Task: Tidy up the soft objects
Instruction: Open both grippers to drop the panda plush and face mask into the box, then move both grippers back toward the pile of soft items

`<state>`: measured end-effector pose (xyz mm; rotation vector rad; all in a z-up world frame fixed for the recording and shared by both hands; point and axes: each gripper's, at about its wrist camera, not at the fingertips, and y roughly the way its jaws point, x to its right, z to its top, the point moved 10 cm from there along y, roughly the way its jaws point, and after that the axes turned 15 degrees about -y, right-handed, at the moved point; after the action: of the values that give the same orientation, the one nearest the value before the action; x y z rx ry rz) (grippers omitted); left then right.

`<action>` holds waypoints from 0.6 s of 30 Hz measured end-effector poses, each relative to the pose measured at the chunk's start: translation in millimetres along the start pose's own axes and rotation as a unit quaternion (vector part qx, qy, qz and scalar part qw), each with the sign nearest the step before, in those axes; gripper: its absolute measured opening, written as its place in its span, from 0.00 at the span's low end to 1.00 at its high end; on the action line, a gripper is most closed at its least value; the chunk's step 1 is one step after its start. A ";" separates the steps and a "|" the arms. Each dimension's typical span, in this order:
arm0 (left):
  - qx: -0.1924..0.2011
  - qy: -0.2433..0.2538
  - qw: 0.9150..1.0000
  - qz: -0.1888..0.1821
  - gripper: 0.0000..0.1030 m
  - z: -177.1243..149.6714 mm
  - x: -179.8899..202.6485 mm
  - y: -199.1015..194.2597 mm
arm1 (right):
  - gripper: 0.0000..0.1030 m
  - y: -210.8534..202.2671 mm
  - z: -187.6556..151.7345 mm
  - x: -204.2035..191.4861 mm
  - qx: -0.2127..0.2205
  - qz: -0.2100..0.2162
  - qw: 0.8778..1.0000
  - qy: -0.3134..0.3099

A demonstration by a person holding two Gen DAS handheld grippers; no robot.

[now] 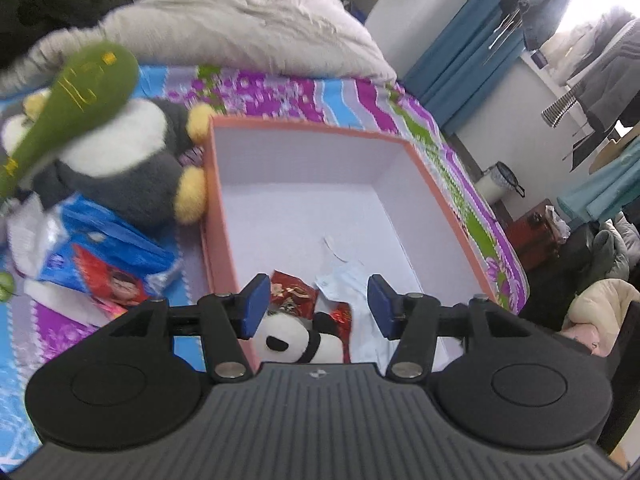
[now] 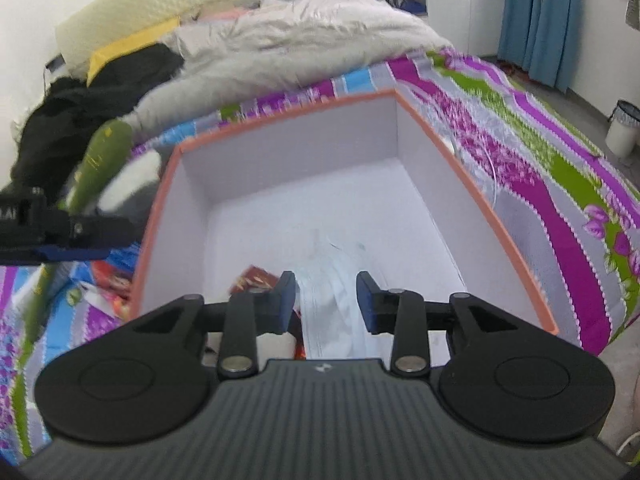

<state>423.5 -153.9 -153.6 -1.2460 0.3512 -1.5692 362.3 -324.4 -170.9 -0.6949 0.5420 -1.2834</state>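
Observation:
An orange-rimmed box (image 1: 308, 126) (image 2: 280, 114) with a white inside stands on the bed. A small panda plush (image 1: 288, 340) lies in its near corner beside a red packet (image 1: 292, 292) (image 2: 256, 278). My left gripper (image 1: 320, 306) hangs open just above them, its pads touching nothing. A pale blue face mask (image 2: 332, 300) lies on the box floor under my right gripper (image 2: 326, 300), which is open, with the mask between its fingers but not pinched. A green plush club (image 1: 80, 92) (image 2: 104, 156) rests on a grey-and-white penguin plush (image 1: 120, 152) left of the box.
A blue snack bag (image 1: 108, 256) lies on the striped bedsheet (image 2: 540, 168) left of the box. A white fluffy blanket (image 1: 248, 16) and black clothing (image 2: 92, 96) are piled behind. A white bin (image 2: 622, 128) stands on the floor to the right.

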 end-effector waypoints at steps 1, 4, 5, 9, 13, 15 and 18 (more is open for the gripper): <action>0.009 0.002 1.000 0.001 0.58 1.9 -2.3 -9.2 | 0.36 -4.5 4.5 -3.6 0.008 0.002 1.000 -0.002; 0.036 0.007 0.999 0.002 0.58 6.7 -10.6 -37.4 | 0.36 -20.6 16.7 -17.2 0.033 0.011 0.999 -0.006; 0.045 0.008 0.999 0.003 0.58 8.0 -13.8 -46.4 | 0.36 -26.6 20.4 -23.8 0.041 0.014 0.999 -0.008; 0.075 0.006 0.997 0.009 0.58 10.7 -30.5 -81.7 | 0.36 -46.0 31.0 -49.3 0.065 0.030 0.997 -0.024; 0.102 0.006 0.994 0.022 0.58 9.7 -51.6 -112.0 | 0.36 -66.5 38.1 -77.2 0.087 0.044 0.994 -0.046; 0.112 0.004 0.993 0.028 0.58 8.3 -63.5 -123.4 | 0.36 -73.6 39.8 -88.7 0.094 0.051 0.993 -0.055; 0.121 -0.003 0.992 0.039 0.58 4.2 -84.8 -136.3 | 0.36 -79.9 40.3 -108.8 0.099 0.066 0.990 -0.070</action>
<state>345.7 -25.8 -95.9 -1.0375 0.1961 -1.4909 314.4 -222.2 -86.7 -0.5682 0.3342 -1.1377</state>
